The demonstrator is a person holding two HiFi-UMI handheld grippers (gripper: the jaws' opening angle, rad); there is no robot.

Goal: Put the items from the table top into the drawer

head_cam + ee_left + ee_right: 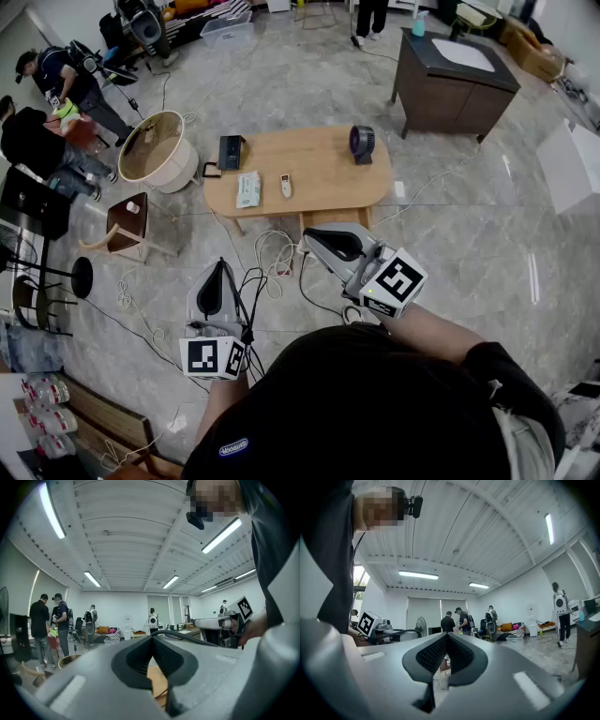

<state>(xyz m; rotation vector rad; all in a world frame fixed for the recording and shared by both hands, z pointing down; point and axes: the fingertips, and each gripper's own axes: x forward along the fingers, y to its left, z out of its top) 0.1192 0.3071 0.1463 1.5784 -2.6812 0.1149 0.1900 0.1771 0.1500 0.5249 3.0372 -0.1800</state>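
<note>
A low oval wooden table (319,178) carries a black flat case (230,151), a pale tissue packet (248,188), a small white remote (286,186) and a dark little fan (362,144). Both grippers hang level near the person's body, short of the table's near edge. My left gripper (217,266) is shut and holds nothing, its tips meeting in the left gripper view (151,639). My right gripper (315,235) is also shut and empty, closer to the table; its tips touch in the right gripper view (446,637). No drawer shows clearly.
A round beige tub (157,150) and a small wooden stool (127,221) stand left of the table. Cables (274,259) lie on the floor in front of it. A dark sink cabinet (455,82) stands at the back right. People (56,84) are at the far left.
</note>
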